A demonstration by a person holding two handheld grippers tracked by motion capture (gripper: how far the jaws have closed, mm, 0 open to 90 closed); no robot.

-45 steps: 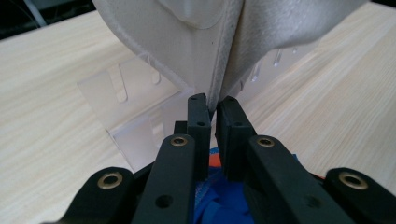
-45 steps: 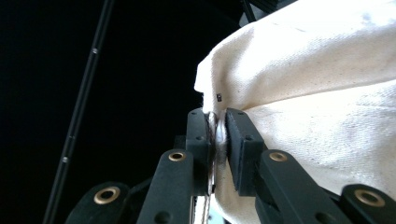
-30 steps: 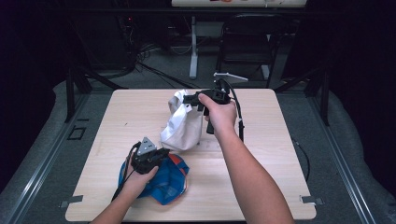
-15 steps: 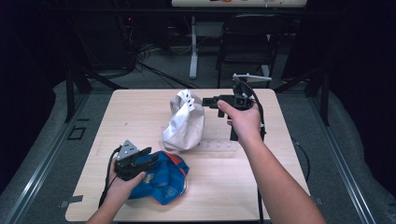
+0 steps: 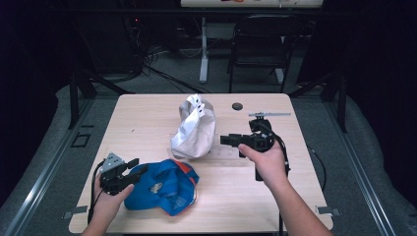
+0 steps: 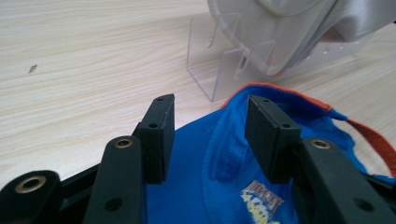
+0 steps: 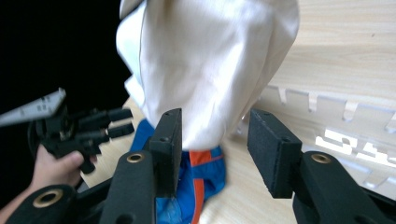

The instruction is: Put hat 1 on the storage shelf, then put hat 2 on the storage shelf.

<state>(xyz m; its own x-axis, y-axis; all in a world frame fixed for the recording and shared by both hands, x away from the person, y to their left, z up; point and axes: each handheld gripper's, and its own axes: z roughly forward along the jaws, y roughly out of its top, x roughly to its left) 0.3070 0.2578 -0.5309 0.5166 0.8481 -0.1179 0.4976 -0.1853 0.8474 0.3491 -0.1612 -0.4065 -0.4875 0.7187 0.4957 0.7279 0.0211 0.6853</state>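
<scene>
— Where's the blue cap (image 5: pixel 164 186)?
— Lying crumpled on the near left of the surface (image 5: pixel 147 123), with orange trim and a small printed logo showing on its inside.
— And the white cap (image 5: pixel 194 129)?
— Propped upright on a clear stand (image 6: pixel 219 70) mid-surface, just behind the blue one, back strap at the top.

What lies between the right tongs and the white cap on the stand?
Only bare table: the high view shows an open strip of wood between the right tongs and the white cap.
</scene>
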